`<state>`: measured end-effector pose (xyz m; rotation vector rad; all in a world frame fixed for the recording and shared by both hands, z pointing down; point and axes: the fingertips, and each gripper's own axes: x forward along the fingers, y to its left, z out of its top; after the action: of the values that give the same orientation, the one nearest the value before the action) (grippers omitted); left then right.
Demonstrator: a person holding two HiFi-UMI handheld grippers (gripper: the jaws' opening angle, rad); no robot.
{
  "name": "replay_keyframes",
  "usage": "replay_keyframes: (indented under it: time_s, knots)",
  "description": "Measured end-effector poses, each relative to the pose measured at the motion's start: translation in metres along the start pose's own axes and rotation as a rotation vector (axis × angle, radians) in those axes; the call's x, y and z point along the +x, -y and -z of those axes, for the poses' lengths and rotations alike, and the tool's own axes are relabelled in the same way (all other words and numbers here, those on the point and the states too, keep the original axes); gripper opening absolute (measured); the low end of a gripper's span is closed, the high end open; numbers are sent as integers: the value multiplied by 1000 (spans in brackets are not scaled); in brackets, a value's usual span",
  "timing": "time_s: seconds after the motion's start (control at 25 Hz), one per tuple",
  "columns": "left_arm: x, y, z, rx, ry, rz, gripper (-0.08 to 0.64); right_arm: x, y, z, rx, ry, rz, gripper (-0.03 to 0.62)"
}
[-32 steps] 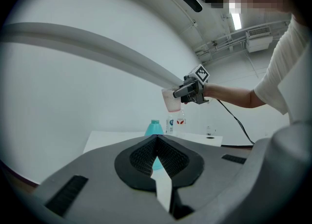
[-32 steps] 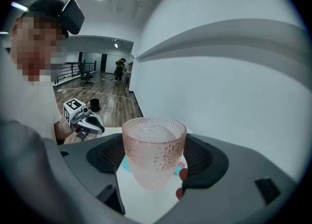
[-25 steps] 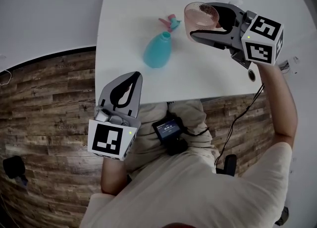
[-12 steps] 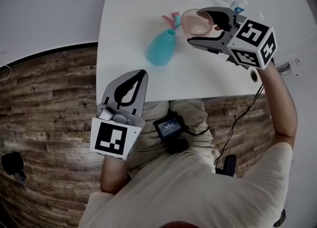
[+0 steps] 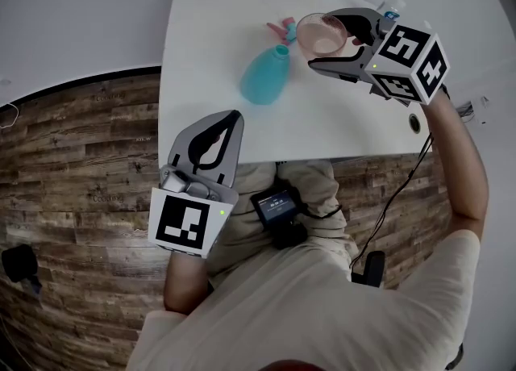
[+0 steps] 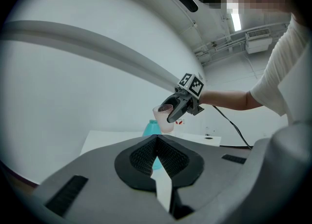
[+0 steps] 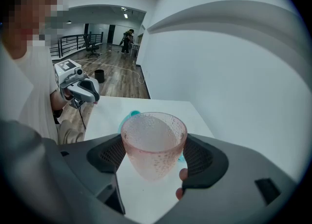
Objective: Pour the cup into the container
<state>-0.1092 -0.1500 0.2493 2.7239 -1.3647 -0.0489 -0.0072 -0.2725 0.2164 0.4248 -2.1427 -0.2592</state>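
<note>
Pre-pour: right tool point(image 5: 322, 39) clamps cup point(image 7: 153, 142) upright by bottle point(image 5: 264, 79), bench point(image 5: 210, 31) far edge. Left tool point(image 5: 228, 122) jaws together, empty. Next: align over mouth, tilt.

**White walls, wooden floor**

A white rectangular table point(image 5: 218, 47) stands beside a plain white curved wall point(image 5: 72, 14). A dark skirting strip point(image 5: 81, 82) runs where that wall meets the brown wood-plank floor point(image 5: 72, 168). A long ceiling strip light point(image 6: 236, 21) glows overhead. Further off, the same planks run past a black metal railing point(image 7: 73, 40), a black office chair point(image 7: 91, 46) and a small black bin point(image 7: 99, 75).
</note>
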Motion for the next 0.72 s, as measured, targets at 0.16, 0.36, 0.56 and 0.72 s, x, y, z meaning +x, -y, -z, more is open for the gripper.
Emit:
replay_keyframes:
  time_s: [0.16,0.36,0.56,0.72]
  knots:
    - [0,0,1,2,0,1,11,1,-1,-2,-30,-15,9,374]
    - [0,0,0,0,2,1,11,3,2,-5,-71,-32,32,374]
    - [0,0,-1,2,4,-3,11,7,1,-6,-107,-60,39,374]
    - [0,0,-1,6,4,-2,11,9,1,-7,-122,-75,49,374]
